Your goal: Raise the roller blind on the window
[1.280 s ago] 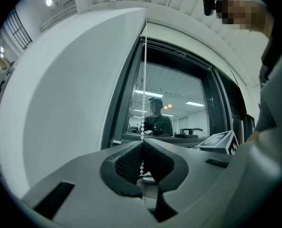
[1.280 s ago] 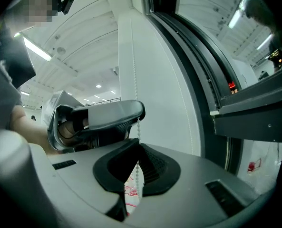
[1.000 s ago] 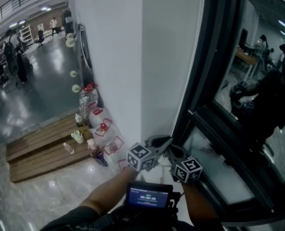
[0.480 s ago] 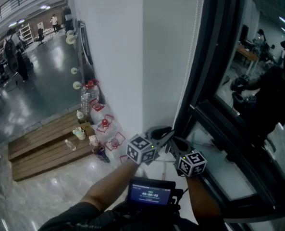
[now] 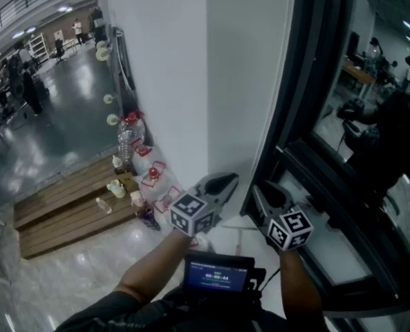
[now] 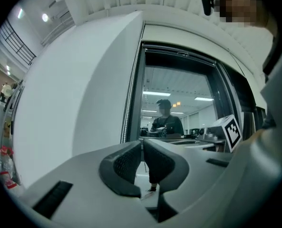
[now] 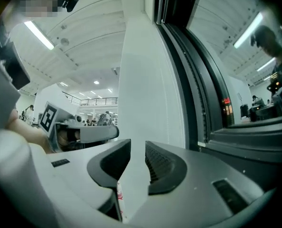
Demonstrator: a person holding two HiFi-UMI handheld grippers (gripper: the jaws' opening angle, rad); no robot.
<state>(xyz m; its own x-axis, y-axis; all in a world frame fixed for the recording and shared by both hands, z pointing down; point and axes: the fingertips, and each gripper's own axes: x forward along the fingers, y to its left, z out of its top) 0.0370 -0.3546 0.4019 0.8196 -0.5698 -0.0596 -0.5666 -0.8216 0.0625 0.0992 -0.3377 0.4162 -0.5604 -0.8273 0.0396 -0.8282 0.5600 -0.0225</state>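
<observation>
A white bead chain (image 5: 267, 126) hangs along the edge of the dark window frame (image 5: 308, 102), beside the white pillar (image 5: 246, 75). No blind fabric shows over the glass. My left gripper (image 5: 229, 180) points at the chain's lower end. In the left gripper view the left gripper (image 6: 142, 148) has just been closing to a thin slit. The chain (image 6: 127, 103) drops behind its left finger, and nothing shows in the slit. My right gripper (image 5: 263, 191) is just right of the chain. Its jaws (image 7: 137, 156) have just been opening, with only the pillar showing between them.
Plastic bottles and red-trimmed items (image 5: 146, 178) stand on the floor at the pillar's foot, next to a wooden pallet (image 5: 66, 213). A pale windowsill (image 5: 315, 251) runs under the glass. A small screen device (image 5: 217, 275) sits below my hands. People stand far off in the hall.
Both grippers have risen and drawn apart: the left shifted up and left, the right up and right. The right jaws have spread apart.
</observation>
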